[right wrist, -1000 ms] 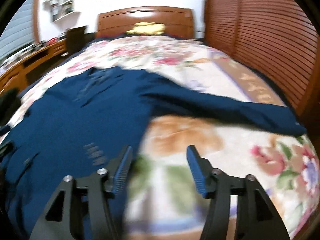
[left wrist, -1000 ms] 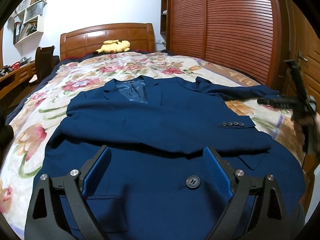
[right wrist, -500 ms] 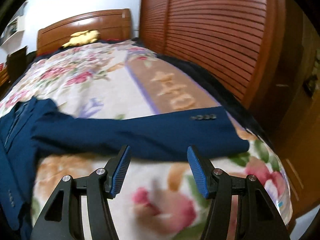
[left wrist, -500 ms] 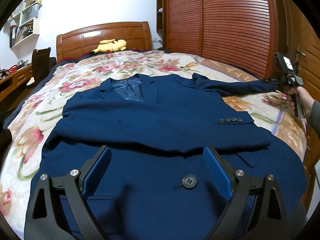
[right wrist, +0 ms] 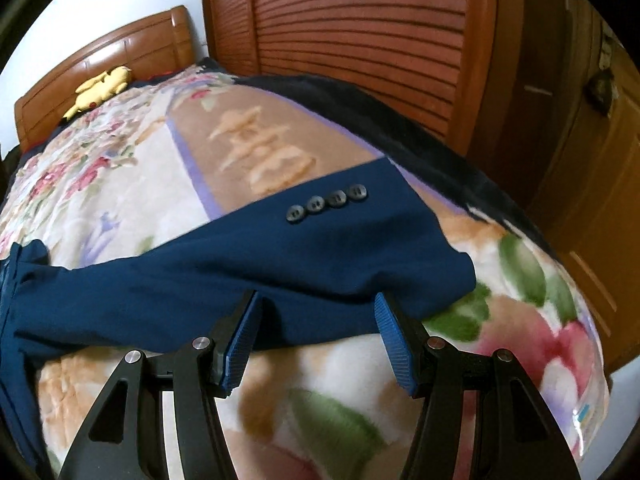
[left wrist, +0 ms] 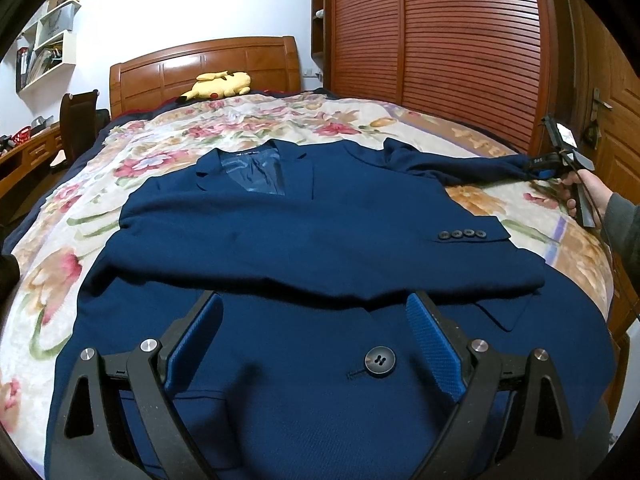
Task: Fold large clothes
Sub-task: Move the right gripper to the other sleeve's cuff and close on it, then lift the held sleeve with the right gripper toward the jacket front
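A navy suit jacket [left wrist: 320,216] lies face up on a floral bedspread [left wrist: 60,264]. One sleeve [left wrist: 360,248] is folded across the chest, its cuff buttons at the right. The other sleeve [right wrist: 280,264] stretches out to the bed's right side, cuff buttons showing. My left gripper [left wrist: 316,320] is open and hovers over the jacket's lower front, near a front button [left wrist: 379,361]. My right gripper [right wrist: 316,320] is open, its fingers straddling the near edge of the outstretched sleeve close to the cuff. It also shows in the left wrist view [left wrist: 548,168], at the sleeve's end.
A wooden headboard [left wrist: 208,64] with a yellow plush toy [left wrist: 220,84] is at the far end. A slatted wooden wardrobe [left wrist: 440,48] and a door [left wrist: 612,128] stand along the right. A desk and chair [left wrist: 76,128] are at the left.
My right gripper swung right from the jacket body to the outstretched sleeve's cuff and moved in over its edge. My left gripper stayed open over the jacket front.
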The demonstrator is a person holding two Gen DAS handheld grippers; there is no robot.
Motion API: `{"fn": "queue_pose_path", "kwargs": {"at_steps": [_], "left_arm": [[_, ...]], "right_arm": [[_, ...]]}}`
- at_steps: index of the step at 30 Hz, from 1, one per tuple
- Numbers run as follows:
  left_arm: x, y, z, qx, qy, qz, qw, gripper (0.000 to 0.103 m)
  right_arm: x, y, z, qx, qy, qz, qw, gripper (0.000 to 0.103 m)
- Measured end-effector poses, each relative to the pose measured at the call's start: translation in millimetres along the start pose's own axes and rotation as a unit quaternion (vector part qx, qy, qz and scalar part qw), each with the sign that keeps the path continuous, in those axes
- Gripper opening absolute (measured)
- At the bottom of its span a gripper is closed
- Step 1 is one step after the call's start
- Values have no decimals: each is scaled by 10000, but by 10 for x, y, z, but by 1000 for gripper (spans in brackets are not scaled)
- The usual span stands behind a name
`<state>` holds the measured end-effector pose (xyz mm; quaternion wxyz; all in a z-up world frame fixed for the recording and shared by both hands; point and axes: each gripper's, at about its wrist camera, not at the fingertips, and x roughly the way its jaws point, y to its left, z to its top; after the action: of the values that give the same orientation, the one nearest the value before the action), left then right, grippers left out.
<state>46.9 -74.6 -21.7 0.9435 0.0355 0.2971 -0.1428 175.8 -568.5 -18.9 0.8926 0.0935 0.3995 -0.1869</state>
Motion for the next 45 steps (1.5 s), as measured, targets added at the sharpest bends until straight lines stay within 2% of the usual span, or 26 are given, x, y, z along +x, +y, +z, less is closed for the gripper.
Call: {"fn": "queue_pose_path", "kwargs": {"at_steps": [7, 10, 12, 15, 24, 29, 36, 45], "left_arm": [[-1, 6, -2, -9, 7, -2, 10000, 94], [-8, 14, -8, -45, 17, -16, 10000, 94], [-8, 24, -11, -69, 25, -28, 10000, 94], [-7, 40, -11, -104, 30, -36, 9999, 94], [-54, 43, -12, -77, -63, -59, 9999, 94], [-66, 64, -10, -135, -95, -79, 9998, 94], [-118, 93, -15, -216, -203, -67, 9995, 94], [-211, 157, -26, -241, -302, -23, 9992, 94]], "right_arm": [[160, 185, 11, -541, 258, -288, 9978, 63], [176, 286, -20, -799, 270, -310, 9960, 45], [178, 341, -42, -994, 261, -295, 9943, 21], [135, 423, -85, -1239, 186, -262, 9918, 8], [-401, 552, -180, -1436, -442, 162, 9885, 6], [-856, 784, -272, -1734, -784, 508, 9804, 5], [-1517, 1226, -437, -2185, -1262, 1091, 9615, 5], [-2177, 1791, -781, -2793, -1629, 1994, 9250, 5]]}}
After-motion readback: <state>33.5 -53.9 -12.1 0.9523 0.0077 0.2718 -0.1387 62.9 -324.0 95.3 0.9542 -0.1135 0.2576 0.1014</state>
